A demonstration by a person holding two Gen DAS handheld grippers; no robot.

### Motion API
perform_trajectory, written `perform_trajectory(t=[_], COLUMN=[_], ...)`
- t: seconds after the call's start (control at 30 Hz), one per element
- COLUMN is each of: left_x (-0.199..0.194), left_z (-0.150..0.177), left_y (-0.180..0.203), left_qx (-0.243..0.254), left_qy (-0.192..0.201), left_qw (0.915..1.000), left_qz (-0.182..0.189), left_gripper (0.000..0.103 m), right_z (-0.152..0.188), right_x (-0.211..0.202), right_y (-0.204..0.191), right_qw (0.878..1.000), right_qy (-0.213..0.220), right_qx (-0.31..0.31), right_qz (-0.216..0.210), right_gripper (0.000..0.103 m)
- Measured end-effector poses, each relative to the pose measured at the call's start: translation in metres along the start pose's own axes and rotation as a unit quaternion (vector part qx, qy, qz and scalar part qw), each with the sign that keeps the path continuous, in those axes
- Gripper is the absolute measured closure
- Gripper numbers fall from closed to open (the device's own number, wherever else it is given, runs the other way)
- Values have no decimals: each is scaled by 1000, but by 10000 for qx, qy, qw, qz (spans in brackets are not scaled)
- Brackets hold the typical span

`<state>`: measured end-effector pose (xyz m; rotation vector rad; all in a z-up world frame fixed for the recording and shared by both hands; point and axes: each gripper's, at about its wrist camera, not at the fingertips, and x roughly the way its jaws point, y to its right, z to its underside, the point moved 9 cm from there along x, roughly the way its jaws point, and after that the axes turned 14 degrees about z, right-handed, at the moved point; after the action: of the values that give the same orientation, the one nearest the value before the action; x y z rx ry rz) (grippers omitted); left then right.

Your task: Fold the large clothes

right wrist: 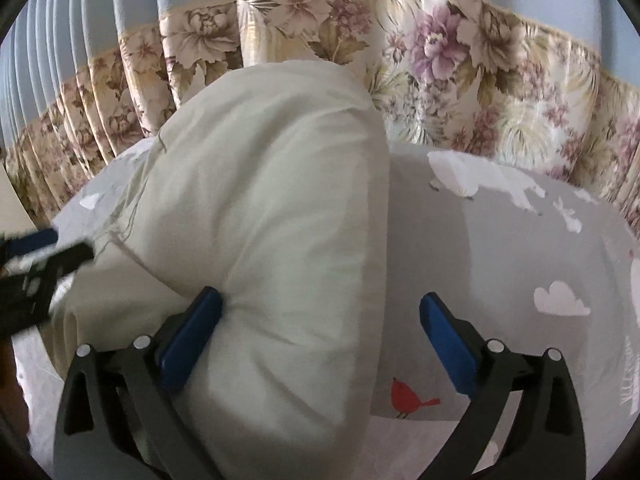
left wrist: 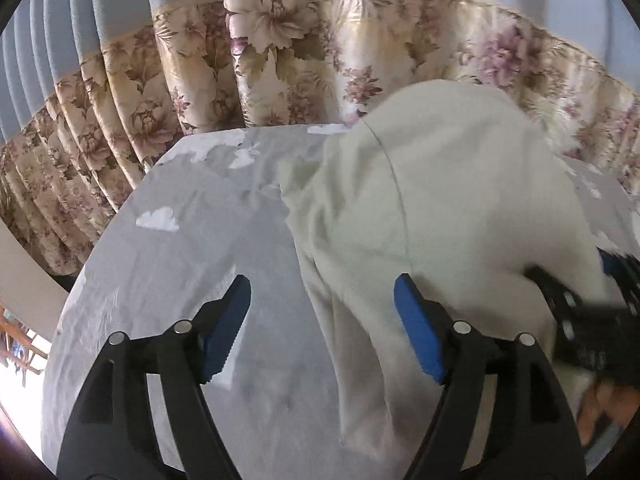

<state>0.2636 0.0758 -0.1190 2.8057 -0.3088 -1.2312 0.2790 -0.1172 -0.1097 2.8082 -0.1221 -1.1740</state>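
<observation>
Plainly the garment (right wrist: 272, 208), a pale cream piece of clothing, lies in a long doubled bundle on the sheet (left wrist: 168, 264), a grey bedcover printed with white clouds. It runs away from both cameras toward the floral curtain (left wrist: 280, 64) at the far edge. Its rounded, puffed edges suggest a fold just laid over and not yet pressed flat, so the layers rest loosely on each other. A seam line crosses the cloth in the left wrist view.

The right gripper (right wrist: 322, 340) stands with its jaws spread wide. The left blue pad (right wrist: 192, 336) touches or sits just against the bundle's near side, and the other pad hangs over bare sheet, so nothing is pinched; the cloth merely bulges between them. That spread looks like a release meant to let the fold settle where it was laid.

The left gripper (left wrist: 322, 320) is also spread. One pad is over plain sheet and the other lies against or just over the garment's near flap, which hangs slack and unheld. It shows again, blurred, at the left edge of the right wrist view.

A hand (left wrist: 600, 404) appears at the lower right of the left wrist view, behind the right gripper. A small red bird (right wrist: 408, 398) is printed on the sheet just beside the garment's edge.
</observation>
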Motion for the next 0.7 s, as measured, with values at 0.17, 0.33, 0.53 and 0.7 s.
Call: perform_trajectory(t=[0.17, 0.33, 0.53, 0.7], left_x=[-17, -1, -19, -6], left_z=[25, 39, 35, 54], left_y=[21, 36, 22, 17], left_qx=[23, 93, 141, 306], left_qy=[106, -90, 148, 27], left_qw=[9986, 9960, 9981, 9986], left_qz=[526, 882, 580, 439], left_gripper=[31, 88, 98, 96], right_z=[1, 1, 0, 4], right_x=[1, -3, -16, -22], right_y=[2, 2, 4, -2], right_qw=[9999, 9999, 9997, 9979], right_qy=[-67, -88, 60, 374], right_qx=[53, 41, -231, -517], right_qz=[-102, -74, -7, 135], right_gripper=[4, 4, 4, 3])
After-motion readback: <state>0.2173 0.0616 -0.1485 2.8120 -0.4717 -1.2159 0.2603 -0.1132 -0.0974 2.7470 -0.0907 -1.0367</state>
